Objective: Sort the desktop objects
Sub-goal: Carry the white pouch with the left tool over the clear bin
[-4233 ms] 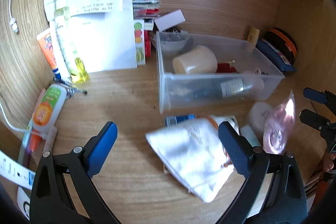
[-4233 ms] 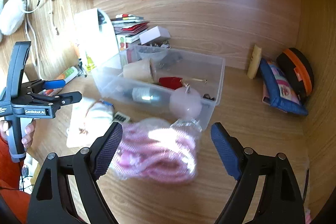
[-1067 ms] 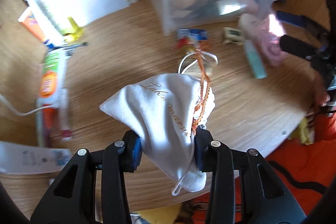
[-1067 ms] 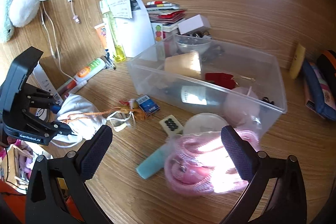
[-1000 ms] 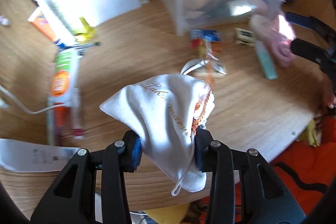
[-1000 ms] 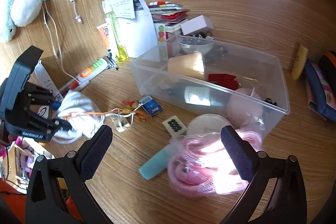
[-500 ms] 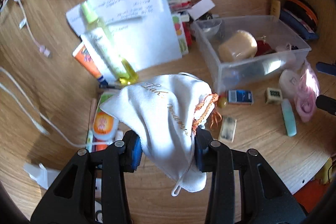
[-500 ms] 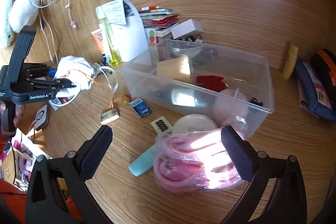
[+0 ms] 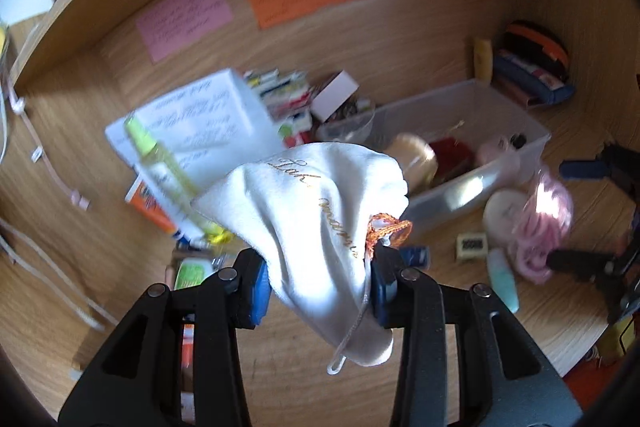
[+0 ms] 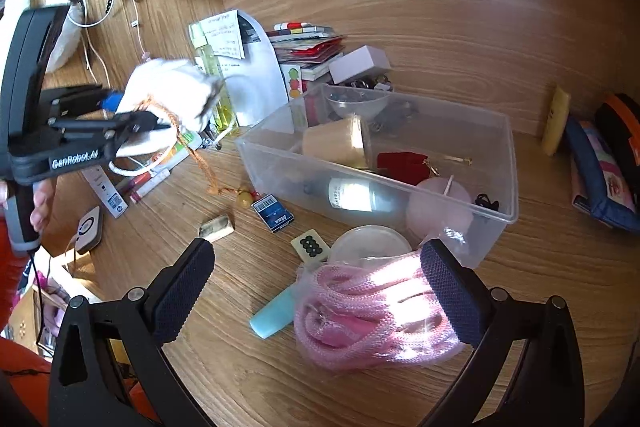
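My left gripper (image 9: 320, 279) is shut on a white drawstring pouch (image 9: 320, 203) with gold script and an orange cord, held up in the air left of the clear plastic bin (image 9: 492, 171). The right wrist view shows the pouch (image 10: 168, 95) well above the desk, left of the bin (image 10: 280, 163). My right gripper (image 10: 320, 291) is open, its jaws on either side of a pink rope bundle in clear wrap (image 10: 376, 323) that lies on the desk in front of the bin.
The bin holds a candle (image 10: 336, 143), a bottle (image 10: 352, 195), a red item (image 10: 404, 163) and a pink ball (image 10: 436, 207). On the desk lie a teal tube (image 10: 272, 319), a tile (image 10: 310, 247), a blue box (image 10: 274, 215), a round lid (image 10: 372, 243) and tubes at left (image 10: 148, 183).
My left gripper has lifted the pouch from low over the desk front up and toward the back left. The right gripper stays open over the pink bundle.
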`<state>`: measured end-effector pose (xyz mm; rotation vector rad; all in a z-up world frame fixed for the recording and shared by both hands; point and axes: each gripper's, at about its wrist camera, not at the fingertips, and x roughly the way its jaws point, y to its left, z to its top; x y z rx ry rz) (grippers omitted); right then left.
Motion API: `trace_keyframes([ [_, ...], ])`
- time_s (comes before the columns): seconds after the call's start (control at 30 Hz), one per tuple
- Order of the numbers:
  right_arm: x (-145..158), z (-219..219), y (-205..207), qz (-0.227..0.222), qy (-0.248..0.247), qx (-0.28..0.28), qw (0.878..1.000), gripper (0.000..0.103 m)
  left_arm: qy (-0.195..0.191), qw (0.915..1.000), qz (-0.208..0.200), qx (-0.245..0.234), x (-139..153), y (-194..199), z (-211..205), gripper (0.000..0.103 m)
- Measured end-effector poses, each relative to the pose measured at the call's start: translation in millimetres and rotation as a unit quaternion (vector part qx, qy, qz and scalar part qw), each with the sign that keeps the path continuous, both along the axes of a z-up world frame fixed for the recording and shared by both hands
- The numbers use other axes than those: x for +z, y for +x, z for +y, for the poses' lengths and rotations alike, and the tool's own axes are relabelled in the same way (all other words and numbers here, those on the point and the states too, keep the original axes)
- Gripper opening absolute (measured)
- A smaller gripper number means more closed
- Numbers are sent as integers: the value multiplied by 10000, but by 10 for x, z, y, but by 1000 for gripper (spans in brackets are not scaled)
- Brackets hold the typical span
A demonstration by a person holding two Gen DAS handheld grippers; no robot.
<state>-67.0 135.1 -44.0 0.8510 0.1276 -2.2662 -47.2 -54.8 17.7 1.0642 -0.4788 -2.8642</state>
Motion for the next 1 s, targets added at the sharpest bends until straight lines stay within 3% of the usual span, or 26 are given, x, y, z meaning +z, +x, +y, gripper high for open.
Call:
trace_keyframes([
  [0.23, 43, 184, -87, 37, 2, -237, 9997, 103, 391, 9988, -31, -294, -52, -311, 170, 39],
  [0.5, -29, 423, -312, -120, 96, -593, 9981, 103, 921, 9925, -454, -663, -226, -751, 362, 39],
  [0.73, -210, 457, -412, -465, 247, -511, 9973, 103, 1281, 9846, -894, -779, -474, -1138, 484, 40],
  [0.87, -291, 375, -407, -565, 418, -324, 9970, 103, 1423, 9825, -957, -725, -540, -1258, 441, 43],
  [1.0, -349, 276, -365, -589, 585, -154, 9964, 103, 1402, 9834, -965, -635, -551, -1247, 393, 54],
])
